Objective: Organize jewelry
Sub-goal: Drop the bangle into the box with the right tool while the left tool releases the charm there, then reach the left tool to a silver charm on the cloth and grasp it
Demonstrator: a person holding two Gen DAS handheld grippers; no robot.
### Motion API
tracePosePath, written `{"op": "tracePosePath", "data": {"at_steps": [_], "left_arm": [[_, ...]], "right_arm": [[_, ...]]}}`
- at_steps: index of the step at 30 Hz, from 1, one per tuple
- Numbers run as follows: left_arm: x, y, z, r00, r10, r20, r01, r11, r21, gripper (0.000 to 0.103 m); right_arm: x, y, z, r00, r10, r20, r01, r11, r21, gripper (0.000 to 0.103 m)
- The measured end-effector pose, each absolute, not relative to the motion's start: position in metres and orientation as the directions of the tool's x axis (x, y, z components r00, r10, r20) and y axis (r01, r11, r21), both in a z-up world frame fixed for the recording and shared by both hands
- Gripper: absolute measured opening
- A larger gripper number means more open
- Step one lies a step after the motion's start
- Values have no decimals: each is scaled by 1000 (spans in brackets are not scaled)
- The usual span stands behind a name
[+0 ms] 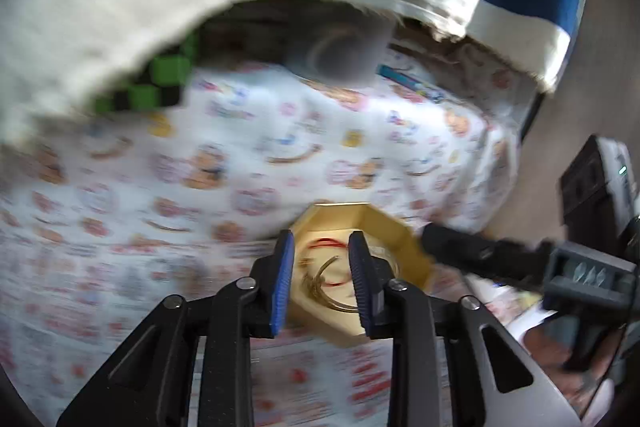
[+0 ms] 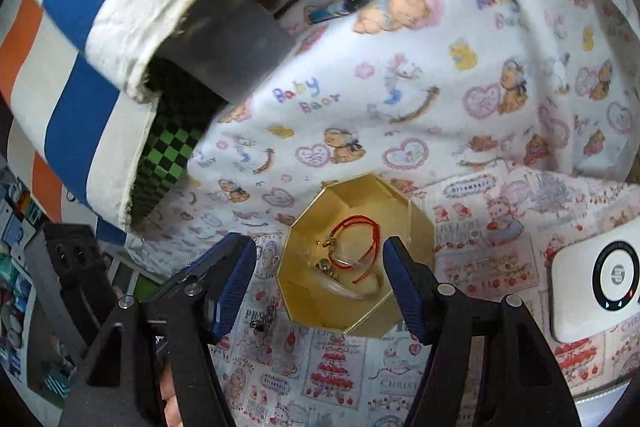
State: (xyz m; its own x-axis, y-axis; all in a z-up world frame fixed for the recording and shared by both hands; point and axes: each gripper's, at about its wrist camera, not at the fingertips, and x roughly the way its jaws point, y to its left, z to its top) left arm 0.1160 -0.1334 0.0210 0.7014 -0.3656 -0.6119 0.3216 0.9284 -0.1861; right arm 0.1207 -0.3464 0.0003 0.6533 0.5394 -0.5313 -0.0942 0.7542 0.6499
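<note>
Left gripper (image 1: 322, 279): nearest the left wrist lens, blue-padded jaws spread with a clear gap, nothing between them, hovering over the box.
Right gripper (image 2: 320, 283): jaws spread wide, empty, framing the box from either side without touching it.
Gold box (image 2: 420, 227): octagonal, open-topped, sitting on the printed cloth between the two grippers.
Red cord bracelet (image 2: 358, 227): lying inside the box, looped, with small gold beads.
Clear bangles (image 2: 352, 287): curved pieces in the box, just beside the red cord; exact count cannot be told.
Small chain piece (image 2: 264, 317): on the cloth just left of the box, outside it.
Printed cloth (image 2: 340, 379): red-and-white pattern under the box.
Bear-print blanket (image 2: 400, 87): bunched behind the box.
Striped cushion (image 2: 80, 47): blue, white and orange, behind at left.
White device (image 2: 592, 287): on the cloth well right of the box.
</note>
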Motion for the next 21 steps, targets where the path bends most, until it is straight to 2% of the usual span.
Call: {"op": "tracePosePath", "data": {"at_steps": [3,6,10,13,16,21], "left_arm": [[108,-114,29,753,-250,-609,248,965,-91,35],[99,-91,34,777,-201,-597,199,977,-70,38],[81,-66,40,810,-196,-553,187,980,-73,42],[74,-51,38,824,-186,-535,171,982,-78,47],[77,-48,31,810,-170,-561,157,985,-72,48],[77,-42,18,800,-141,-583,123,990,-70,58]], "right_arm": [[116,-349,8,675,530,-513,-104,757,645,68],[107,-345,18,702,495,-512,-107,784,611,69],[97,-326,29,735,376,-564,-80,875,478,71],[91,-312,31,754,338,-563,-95,904,416,71],[88,-299,28,756,315,-574,-98,921,376,71],[83,-287,26,759,288,-584,-93,936,341,71]]}}
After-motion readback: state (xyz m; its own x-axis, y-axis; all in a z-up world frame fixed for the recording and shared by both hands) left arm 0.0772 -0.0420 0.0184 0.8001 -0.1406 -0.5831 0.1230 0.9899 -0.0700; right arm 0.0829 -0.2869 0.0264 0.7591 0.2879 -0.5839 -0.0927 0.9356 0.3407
